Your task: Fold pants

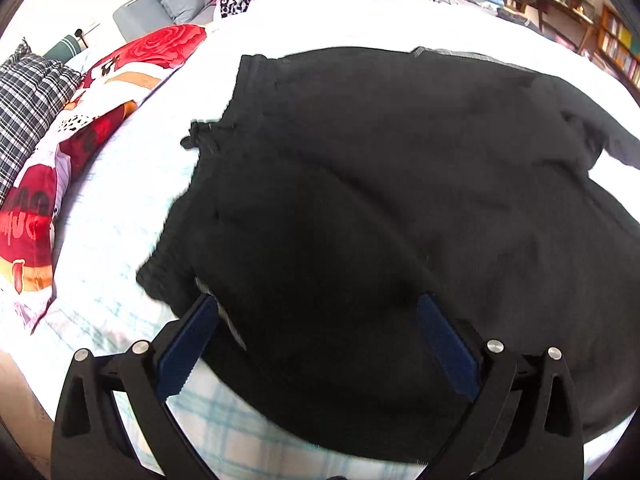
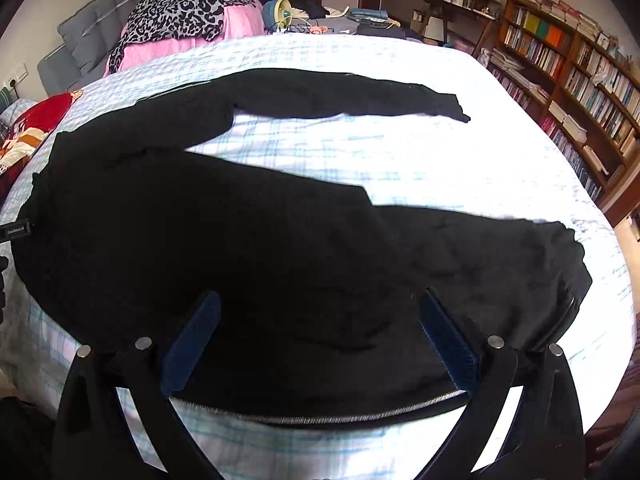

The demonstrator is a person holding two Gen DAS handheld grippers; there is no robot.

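Black pants (image 1: 380,200) lie spread flat on a white bed with a pale blue check (image 1: 120,208). In the left wrist view the waistband with its drawstring knot (image 1: 198,138) is at the left. My left gripper (image 1: 318,312) is open, its blue pads (image 1: 188,348) standing over the near waist corner of the pants. In the right wrist view the pants (image 2: 240,248) show both legs spread apart, one reaching far right (image 2: 520,256), one along the back (image 2: 360,96). My right gripper (image 2: 320,312) is open above the near leg, holding nothing.
A red floral pillow (image 1: 132,68) and a plaid cushion (image 1: 28,96) lie at the bed's left. A leopard-print cloth on pink bedding (image 2: 184,16) lies at the back. Bookshelves (image 2: 568,80) stand to the right. The bed's near edge (image 2: 320,440) is just under the grippers.
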